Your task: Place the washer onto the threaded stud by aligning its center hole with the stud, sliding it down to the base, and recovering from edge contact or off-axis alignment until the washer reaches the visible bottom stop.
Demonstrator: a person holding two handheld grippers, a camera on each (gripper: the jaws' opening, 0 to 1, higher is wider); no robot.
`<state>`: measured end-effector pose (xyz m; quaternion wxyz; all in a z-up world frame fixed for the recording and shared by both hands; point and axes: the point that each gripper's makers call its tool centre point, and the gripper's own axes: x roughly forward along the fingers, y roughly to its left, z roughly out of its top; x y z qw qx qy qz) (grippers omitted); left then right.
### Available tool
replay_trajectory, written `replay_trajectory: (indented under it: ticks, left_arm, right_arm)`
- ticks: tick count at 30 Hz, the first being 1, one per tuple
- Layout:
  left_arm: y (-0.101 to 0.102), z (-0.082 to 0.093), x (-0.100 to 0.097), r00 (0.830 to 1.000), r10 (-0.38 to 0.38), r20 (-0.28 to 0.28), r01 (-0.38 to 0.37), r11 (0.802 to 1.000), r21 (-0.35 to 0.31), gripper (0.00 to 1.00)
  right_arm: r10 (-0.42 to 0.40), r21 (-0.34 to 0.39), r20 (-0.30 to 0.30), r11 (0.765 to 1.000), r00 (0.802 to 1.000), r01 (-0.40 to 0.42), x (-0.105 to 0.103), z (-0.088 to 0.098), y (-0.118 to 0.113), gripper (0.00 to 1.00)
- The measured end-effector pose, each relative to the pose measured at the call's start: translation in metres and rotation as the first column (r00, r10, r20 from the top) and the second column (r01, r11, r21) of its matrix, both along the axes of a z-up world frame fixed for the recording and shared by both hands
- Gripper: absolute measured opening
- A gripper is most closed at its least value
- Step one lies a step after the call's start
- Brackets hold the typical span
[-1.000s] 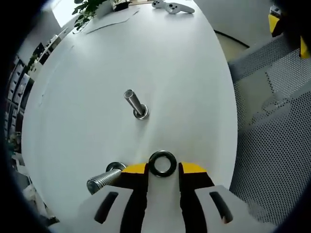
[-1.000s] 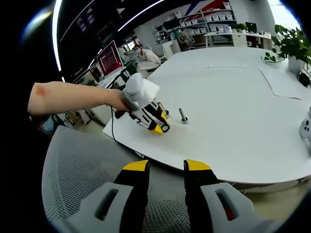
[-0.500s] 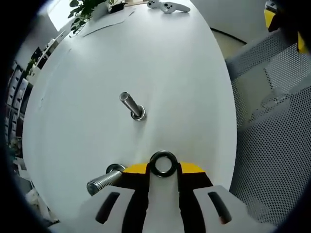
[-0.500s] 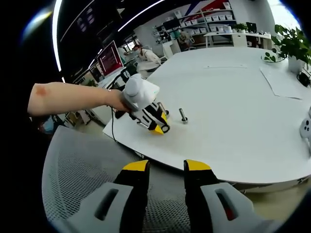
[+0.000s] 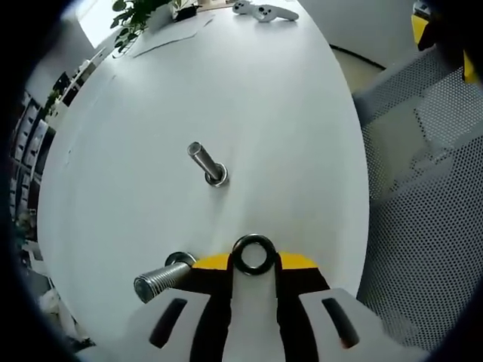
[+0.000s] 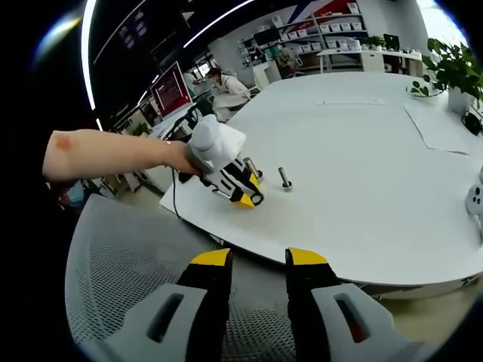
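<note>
**Mia:** The dark round metal washer (image 5: 253, 255) with the hole in the middle sits between the yellow tips of the left hand-held gripper (image 5: 253, 261). The two jaws are squeezed shut on it, one on each side.

**Ben:** Where is the shiny silver threaded stud (image 5: 205, 163)?

**Mia:** It stands on the big white desk (image 5: 272, 113), out in front of the washer and well apart from it. A second shiny silver stud with threads (image 5: 161, 277) is right next to the left jaw, down low.

**Ben:** Has anything changed in the last second?

**Mia:** Not much. A second ago the washer had a little gap on each side, and the jaws have closed in snug on it since then. The stud ahead is in almost the same spot in the left gripper view. So the hold looks good, but the washer is no closer to the stud.

**Ben:** What about the other hand?

**Mia:** The right hand-held gripper (image 6: 259, 259) hangs over a grey mesh chair (image 6: 128, 279), off the desk. Its jaws are apart with nothing in them. In the right gripper view the left hand-held gripper rests low at the desk edge, near both studs.

**Ben:** So what is left to do?

**Mia:** Almost all of it, it seems. The hole must line up with a stud and slide down.
</note>
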<state>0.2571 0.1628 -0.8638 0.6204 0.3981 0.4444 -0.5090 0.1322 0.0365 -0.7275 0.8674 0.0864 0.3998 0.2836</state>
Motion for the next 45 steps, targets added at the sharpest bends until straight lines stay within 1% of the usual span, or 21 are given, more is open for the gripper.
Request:
replay_trajectory:
  ticks: [4, 10, 21, 27, 32, 40, 45]
  left_arm:
    - [0.002, 0.000, 0.001, 1.000, 0.030, -0.004, -0.030, 1.000, -0.008, 0.19]
    - [0.011, 0.002, 0.001, 1.000, 0.026, 0.002, -0.026, 1.000, 0.006, 0.19]
    - [0.017, 0.017, 0.001, 0.996, 0.093, -0.013, -0.094, 0.995, -0.036, 0.19]
    - [0.020, 0.026, -0.001, 0.996, 0.092, -0.004, -0.092, 0.995, -0.045, 0.19]
    - [0.024, 0.034, 0.001, 0.994, 0.109, 0.005, -0.109, 0.992, -0.060, 0.19]
    - [0.028, 0.049, 0.008, 0.993, 0.111, 0.029, -0.109, 0.992, -0.071, 0.19]
    - [0.029, 0.051, 0.010, 0.994, 0.097, 0.040, -0.094, 0.994, -0.060, 0.19]
  right_arm:
    - [-0.001, 0.000, 0.000, 1.000, 1.000, 0.001, 0.000, 0.000, 0.000, 0.31]
    - [0.002, -0.001, -0.002, 1.000, 1.000, -0.002, 0.000, 0.000, 0.000, 0.31]
    - [0.002, -0.001, 0.000, 1.000, 1.000, -0.002, 0.000, 0.000, 0.000, 0.31]
    - [0.007, -0.004, -0.002, 1.000, 1.000, -0.007, -0.001, -0.001, 0.000, 0.31]
    - [0.002, -0.003, 0.000, 1.000, 1.000, -0.002, -0.001, 0.000, 0.000, 0.31]
    - [0.004, -0.002, 0.001, 1.000, 1.000, -0.004, -0.001, 0.000, 0.000, 0.31]
    - [0.003, -0.001, 0.002, 1.000, 1.000, -0.003, -0.001, 0.000, 0.000, 0.31]
